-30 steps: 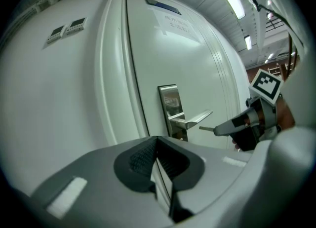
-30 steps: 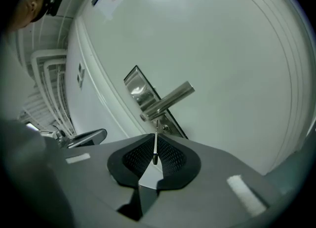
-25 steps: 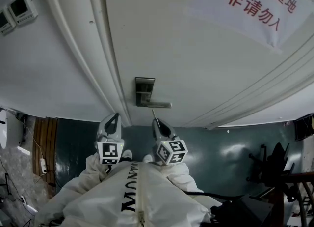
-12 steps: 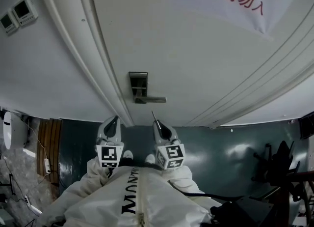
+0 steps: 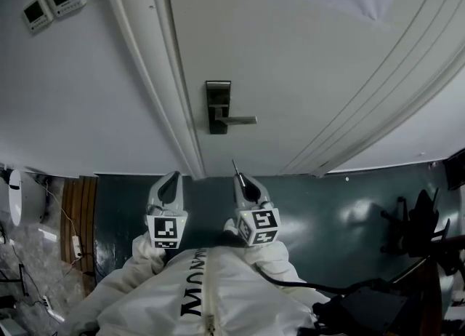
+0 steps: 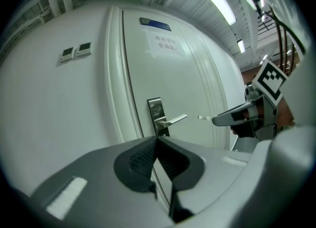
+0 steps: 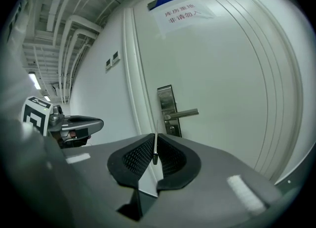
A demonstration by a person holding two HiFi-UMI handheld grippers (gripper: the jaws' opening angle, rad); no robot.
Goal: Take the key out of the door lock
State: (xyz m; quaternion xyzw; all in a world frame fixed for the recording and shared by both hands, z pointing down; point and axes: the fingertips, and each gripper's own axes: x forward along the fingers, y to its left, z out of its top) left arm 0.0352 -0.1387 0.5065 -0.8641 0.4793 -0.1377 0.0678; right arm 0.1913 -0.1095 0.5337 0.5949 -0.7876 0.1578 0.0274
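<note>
The key (image 7: 155,149), a thin silvery sliver, stood pinched in the right tool (image 5: 240,177), apart from the lock plate (image 5: 217,102) and lever handle (image 5: 241,119). The left tool (image 6: 157,142) was pressed together, empty.

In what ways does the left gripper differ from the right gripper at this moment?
The right gripper pinches the key in its jaws; the left gripper has its jaws together on nothing. The key's blade sticks out past the right gripper's tip; the left gripper's tip is bare. Both point toward the door lock without touching it.
</note>
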